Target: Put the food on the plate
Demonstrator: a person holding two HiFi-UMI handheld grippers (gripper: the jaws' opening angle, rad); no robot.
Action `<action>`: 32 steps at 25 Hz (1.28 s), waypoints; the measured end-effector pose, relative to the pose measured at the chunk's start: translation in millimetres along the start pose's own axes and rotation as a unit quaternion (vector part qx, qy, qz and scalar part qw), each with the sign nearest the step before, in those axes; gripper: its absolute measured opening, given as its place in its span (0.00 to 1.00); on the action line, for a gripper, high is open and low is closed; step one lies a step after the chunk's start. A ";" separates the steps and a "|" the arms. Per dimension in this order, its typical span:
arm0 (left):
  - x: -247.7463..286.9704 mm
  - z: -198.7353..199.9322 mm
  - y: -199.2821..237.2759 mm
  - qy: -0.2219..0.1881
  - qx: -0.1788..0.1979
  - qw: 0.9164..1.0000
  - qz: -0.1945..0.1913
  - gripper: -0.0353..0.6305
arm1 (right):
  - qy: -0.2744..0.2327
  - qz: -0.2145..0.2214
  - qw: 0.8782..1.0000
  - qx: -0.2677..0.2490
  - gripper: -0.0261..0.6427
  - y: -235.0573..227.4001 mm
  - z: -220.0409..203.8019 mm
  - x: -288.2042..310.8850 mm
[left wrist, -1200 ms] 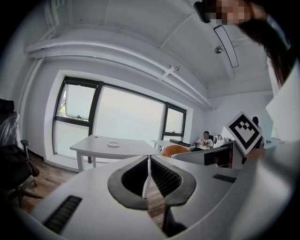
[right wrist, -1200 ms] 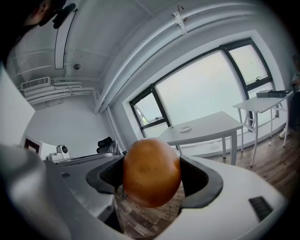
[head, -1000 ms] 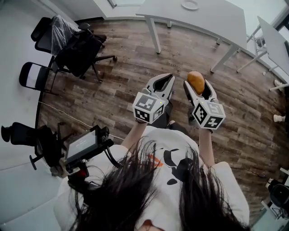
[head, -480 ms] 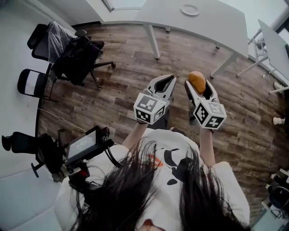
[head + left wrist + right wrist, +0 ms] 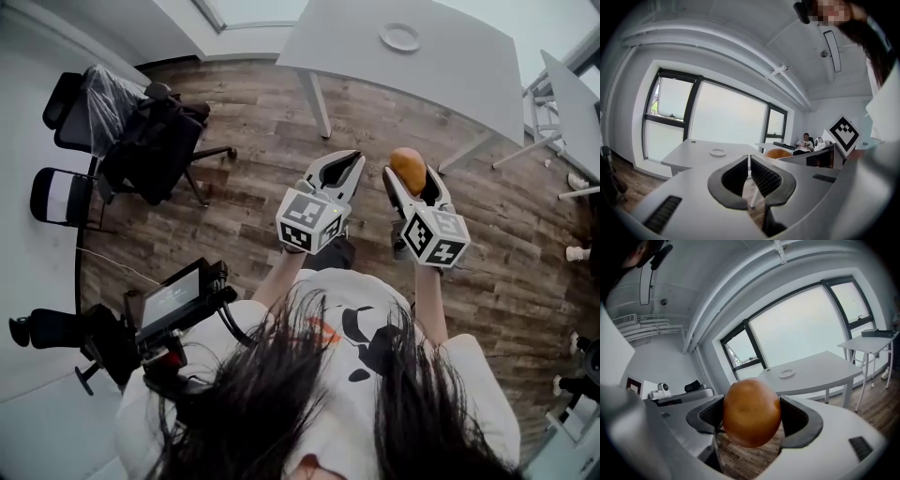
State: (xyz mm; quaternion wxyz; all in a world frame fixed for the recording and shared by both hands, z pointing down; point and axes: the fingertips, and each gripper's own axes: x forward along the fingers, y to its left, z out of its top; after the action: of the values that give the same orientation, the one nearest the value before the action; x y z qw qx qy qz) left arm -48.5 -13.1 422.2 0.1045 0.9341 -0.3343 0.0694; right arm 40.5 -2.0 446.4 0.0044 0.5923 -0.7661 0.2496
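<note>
A round orange-brown piece of food (image 5: pixel 408 170) (image 5: pixel 751 412) is clamped between the jaws of my right gripper (image 5: pixel 410 176) (image 5: pixel 752 416), held up in the air over the wooden floor. My left gripper (image 5: pixel 343 167) (image 5: pixel 749 174) is beside it, shut, with nothing between its jaws. A small white plate (image 5: pixel 400 37) (image 5: pixel 717 152) (image 5: pixel 786 373) lies on the grey table (image 5: pixel 441 66) ahead, well beyond both grippers. In the left gripper view the food (image 5: pixel 777 153) shows just past the jaws.
Black office chairs (image 5: pixel 141 131) stand at the left on the wooden floor. A second white table (image 5: pixel 572 94) is at the right. A device with a screen (image 5: pixel 173 300) hangs at the person's left side. Large windows (image 5: pixel 806 329) fill the far wall.
The view has shifted forward: the grey table and plate now show more fully and lie closer. Both grippers keep their pose, the right still holding the food.
</note>
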 end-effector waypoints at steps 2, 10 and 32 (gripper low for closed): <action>10.3 6.4 11.1 -0.003 0.005 1.000 -0.012 0.06 | 0.000 -0.003 1.000 0.000 0.60 0.1 5.5 14.6; 43.0 20.5 57.0 -0.010 -0.004 0.999 -0.035 0.06 | 0.002 -0.031 1.000 0.001 0.59 -6.6 20.8 58.4; 117.4 9.1 84.6 0.029 -0.019 0.997 -0.069 0.06 | 0.010 -0.066 0.997 0.038 0.59 -58.0 34.7 104.9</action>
State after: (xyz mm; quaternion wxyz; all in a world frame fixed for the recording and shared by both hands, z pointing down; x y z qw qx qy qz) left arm -12.0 -150.8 449.4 0.1369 0.9504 -0.2668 0.0829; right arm 72.0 -120.5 469.6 0.0060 0.6392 -0.7150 0.2831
